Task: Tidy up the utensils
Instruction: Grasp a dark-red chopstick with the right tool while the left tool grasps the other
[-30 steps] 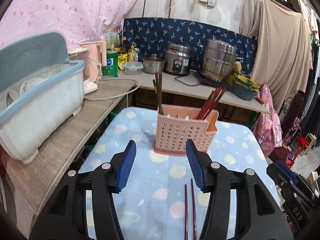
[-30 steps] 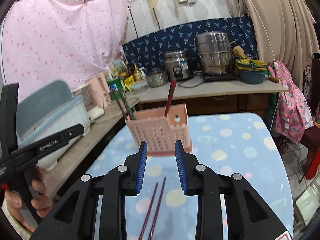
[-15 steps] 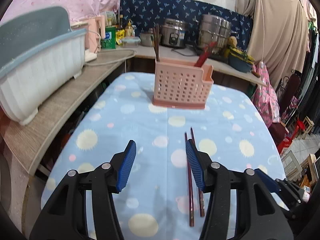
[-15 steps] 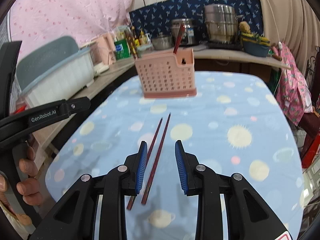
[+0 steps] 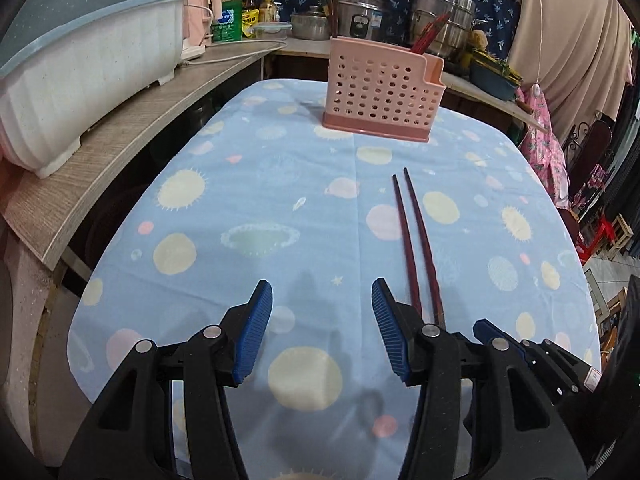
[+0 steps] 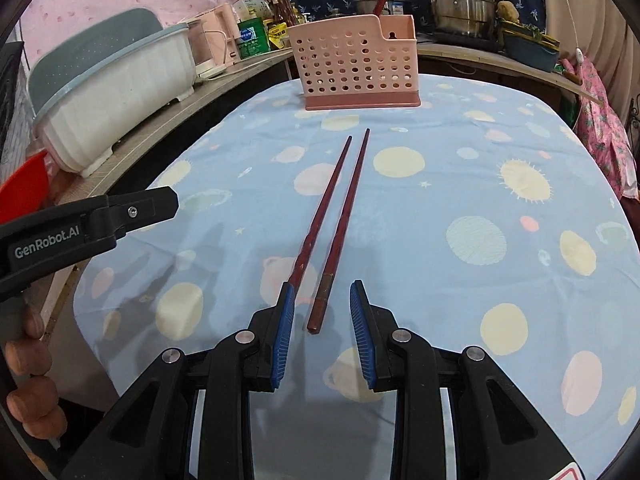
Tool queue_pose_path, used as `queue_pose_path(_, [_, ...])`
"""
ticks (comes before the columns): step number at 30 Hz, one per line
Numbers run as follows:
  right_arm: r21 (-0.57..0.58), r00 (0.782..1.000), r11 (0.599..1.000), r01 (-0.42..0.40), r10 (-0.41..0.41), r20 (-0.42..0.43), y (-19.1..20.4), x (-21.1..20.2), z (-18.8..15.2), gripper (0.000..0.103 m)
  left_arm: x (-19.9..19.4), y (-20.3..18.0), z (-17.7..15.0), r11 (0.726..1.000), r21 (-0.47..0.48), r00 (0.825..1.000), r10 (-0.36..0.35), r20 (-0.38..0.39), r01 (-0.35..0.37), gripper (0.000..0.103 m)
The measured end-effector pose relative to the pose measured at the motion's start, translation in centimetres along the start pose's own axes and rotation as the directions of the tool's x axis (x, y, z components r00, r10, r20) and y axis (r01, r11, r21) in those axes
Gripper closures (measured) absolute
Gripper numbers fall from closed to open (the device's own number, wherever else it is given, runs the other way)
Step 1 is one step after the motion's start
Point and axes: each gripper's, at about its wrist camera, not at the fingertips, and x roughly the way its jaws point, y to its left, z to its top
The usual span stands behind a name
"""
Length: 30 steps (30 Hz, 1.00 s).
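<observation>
Two dark red chopsticks (image 6: 340, 212) lie side by side on the blue patterned tablecloth (image 6: 480, 200), tips toward a pink perforated utensil holder (image 6: 356, 68) at the far end. The holder has red chopsticks standing in it. My right gripper (image 6: 322, 308) is open, low over the cloth, its jaws on either side of the chopsticks' thick ends. My left gripper (image 5: 322, 320) is open and empty, just left of the chopsticks (image 5: 416, 240). The holder (image 5: 384, 88) also shows in the left wrist view.
A white and blue dish drainer (image 5: 80, 68) sits on a wooden counter (image 5: 132, 120) left of the table. Pots, a rice cooker (image 5: 360, 16) and bottles stand on the back counter. The left gripper's body (image 6: 80, 228) shows at the right view's left edge.
Both grippers have pulled back from the holder and dropped low toward the near end of the table. The right gripper's jaws now flank the chopsticks' thick ends.
</observation>
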Motion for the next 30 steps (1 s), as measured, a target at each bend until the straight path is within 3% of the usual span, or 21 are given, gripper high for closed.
queue_pose_path(6, [-0.004,1.0,1.0,0.014,-0.014,-0.017,0.3,1.2,-0.3,0.079,0.3,0.2,-0.7,1.0,0.0,1.0,0.001,-0.022,-0.001,0.053])
queue_pose_path(12, [0.006,0.999,0.999,0.033,-0.033,-0.035,-0.2,1.9,-0.6,0.094,0.7,-0.1,-1.2,1.0,0.007,0.999,-0.004,-0.033,0.004,0.049])
queue_pose_path(24, [0.097,0.996,0.991,0.087,-0.086,-0.016,-4.1,0.2,-1.4,0.096,2.1,-3.8,-3.2,0.995,0.078,0.994,-0.054,-0.092,0.061,0.035])
queue_pose_path(30, [0.127,0.996,0.987,0.094,-0.093,-0.017,-5.6,-0.9,-2.2,0.096,3.7,-5.7,-4.3,0.991,0.116,0.991,-0.054,-0.122,0.068,0.034])
